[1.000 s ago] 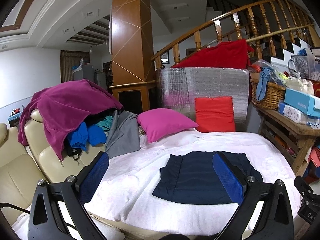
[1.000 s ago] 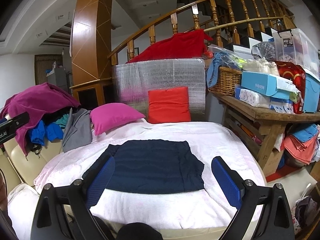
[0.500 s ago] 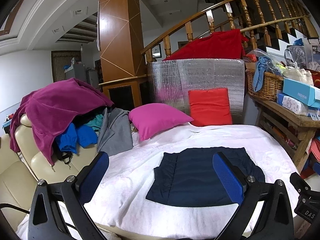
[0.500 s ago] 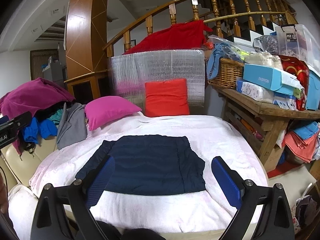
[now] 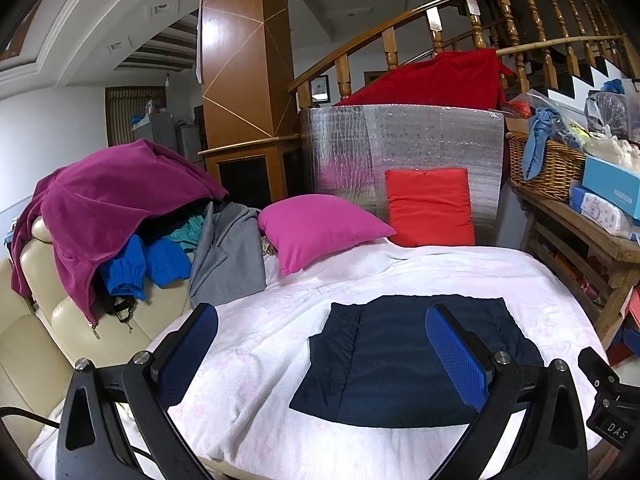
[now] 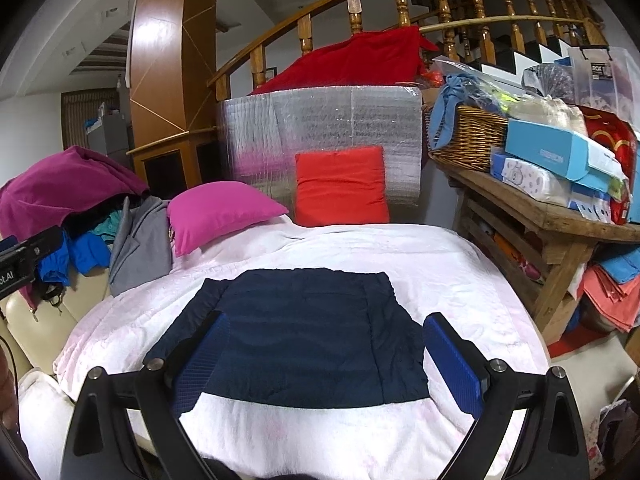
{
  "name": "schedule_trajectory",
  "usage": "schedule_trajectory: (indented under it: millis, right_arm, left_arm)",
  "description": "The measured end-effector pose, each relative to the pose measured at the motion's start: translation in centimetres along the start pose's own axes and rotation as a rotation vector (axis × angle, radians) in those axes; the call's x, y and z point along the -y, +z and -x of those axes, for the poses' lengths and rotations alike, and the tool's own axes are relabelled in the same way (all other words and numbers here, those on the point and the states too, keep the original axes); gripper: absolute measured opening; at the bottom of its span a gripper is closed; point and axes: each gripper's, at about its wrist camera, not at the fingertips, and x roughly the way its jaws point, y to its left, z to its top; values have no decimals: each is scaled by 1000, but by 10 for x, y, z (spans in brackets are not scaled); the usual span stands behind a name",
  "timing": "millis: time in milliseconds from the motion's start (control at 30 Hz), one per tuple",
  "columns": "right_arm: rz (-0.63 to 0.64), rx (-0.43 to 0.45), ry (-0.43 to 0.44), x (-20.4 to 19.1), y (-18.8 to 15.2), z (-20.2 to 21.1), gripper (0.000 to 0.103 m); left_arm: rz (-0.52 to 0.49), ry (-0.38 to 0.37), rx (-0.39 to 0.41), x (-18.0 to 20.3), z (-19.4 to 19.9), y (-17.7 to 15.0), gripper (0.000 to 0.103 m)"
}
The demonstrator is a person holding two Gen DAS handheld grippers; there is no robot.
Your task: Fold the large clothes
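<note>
Progress looks well advanced: the navy garment (image 6: 296, 336) lies flat on the white-covered bed (image 6: 460, 264) as a compact rectangle, its sides seemingly turned in, with seam lines running lengthwise. Both the left gripper (image 5: 320, 356) and the right gripper (image 6: 326, 364) hover above the near edge, jaws spread wide and holding nothing. What likely remains is a final fold in half, or setting it aside. A heap of unfolded clothes (image 5: 120, 208) on the cream sofa (image 5: 24, 344) to the left suggests more pieces await, beside the magenta pillow (image 5: 320, 228).
</note>
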Motion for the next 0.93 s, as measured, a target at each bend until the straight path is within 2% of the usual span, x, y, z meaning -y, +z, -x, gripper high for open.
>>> schedule_trajectory:
  millis: [700,800,867,933]
  right_arm:
    - [5,-49,-15,-15,4,-48,99]
    - [8,-45,-18,-10,5,-57,99]
    - [-7,-39,-37,6,8,-70,99]
    - [-16,-46,-104,30,10,-89,99]
  left_arm:
    - [8,-31,-38,-6,-50,0,103]
    - [31,-117,-77,-14,-71,-2,103]
    - [73,-117,-135,-31,-101,-4,103]
    - [132,-83,-210,-59,-144,-11,103]
